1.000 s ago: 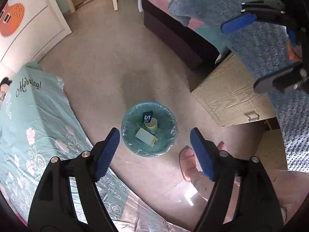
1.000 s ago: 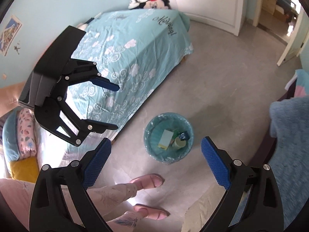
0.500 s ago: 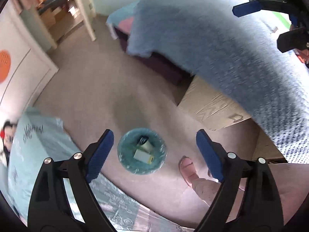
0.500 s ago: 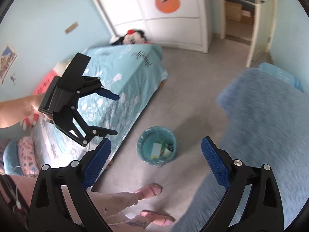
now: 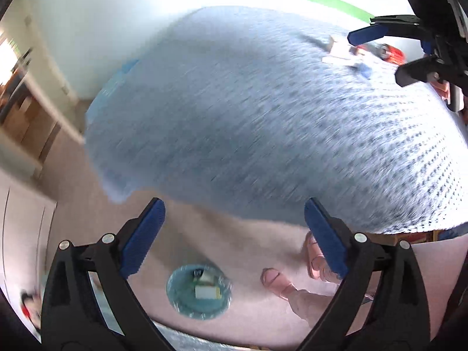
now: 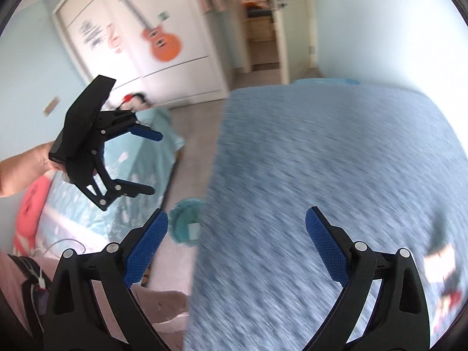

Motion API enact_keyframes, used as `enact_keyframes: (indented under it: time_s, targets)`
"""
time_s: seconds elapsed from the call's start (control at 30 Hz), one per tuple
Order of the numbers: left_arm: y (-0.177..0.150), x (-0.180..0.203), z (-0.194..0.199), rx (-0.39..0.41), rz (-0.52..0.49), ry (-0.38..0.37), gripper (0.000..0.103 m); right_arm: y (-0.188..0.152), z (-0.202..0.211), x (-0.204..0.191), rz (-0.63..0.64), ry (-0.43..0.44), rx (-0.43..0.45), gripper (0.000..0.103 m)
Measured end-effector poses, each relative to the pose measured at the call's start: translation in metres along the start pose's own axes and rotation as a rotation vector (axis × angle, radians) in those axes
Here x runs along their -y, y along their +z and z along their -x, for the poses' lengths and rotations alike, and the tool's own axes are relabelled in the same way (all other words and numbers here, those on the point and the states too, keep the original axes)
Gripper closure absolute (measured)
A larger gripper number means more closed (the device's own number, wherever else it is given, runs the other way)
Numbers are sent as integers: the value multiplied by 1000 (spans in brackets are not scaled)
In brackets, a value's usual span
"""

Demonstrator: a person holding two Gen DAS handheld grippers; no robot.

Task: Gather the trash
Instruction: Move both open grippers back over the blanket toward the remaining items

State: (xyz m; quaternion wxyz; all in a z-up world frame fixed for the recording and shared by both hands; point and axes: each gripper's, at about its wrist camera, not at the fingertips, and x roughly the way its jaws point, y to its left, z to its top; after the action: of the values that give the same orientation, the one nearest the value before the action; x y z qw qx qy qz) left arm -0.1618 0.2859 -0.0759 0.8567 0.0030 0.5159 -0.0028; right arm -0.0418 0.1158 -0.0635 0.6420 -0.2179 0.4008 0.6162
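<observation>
Both views have swung up from the bin (image 5: pixel 199 291) on the floor to the blue bed (image 5: pixel 263 117). The left gripper (image 5: pixel 232 238) is opening its jaws with nothing between them; the right gripper (image 6: pixel 237 244) stands wide apart, also empty. The bin already holds a box and a cup. More trash (image 5: pixel 362 54) lies near the bed's far right corner, blurred, well apart from the bin. Judged: the last drop is done and the next pickup begins.

Both wrist views look steeply down past their own fingers, sharing the blue blanket (image 5: pixel 263 117) and bin (image 5: pixel 199 291) far below.
</observation>
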Motion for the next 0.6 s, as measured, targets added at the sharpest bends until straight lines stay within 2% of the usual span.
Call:
enact_keyframes:
  time_s: [0.1, 0.27, 0.4, 0.6]
  targets:
    - [35, 30, -11, 14, -96, -31, 9, -27, 32, 35, -72, -74, 25, 9]
    - [82, 70, -28, 34, -195, -80, 9, -72, 81, 84, -188, -174, 52, 9]
    - [117, 101, -44, 48, -265, -114, 9, -96, 107, 109, -219, -230, 63, 9]
    - [159, 143, -74, 59, -353, -146, 9, -135, 128, 153, -260, -357, 76, 9]
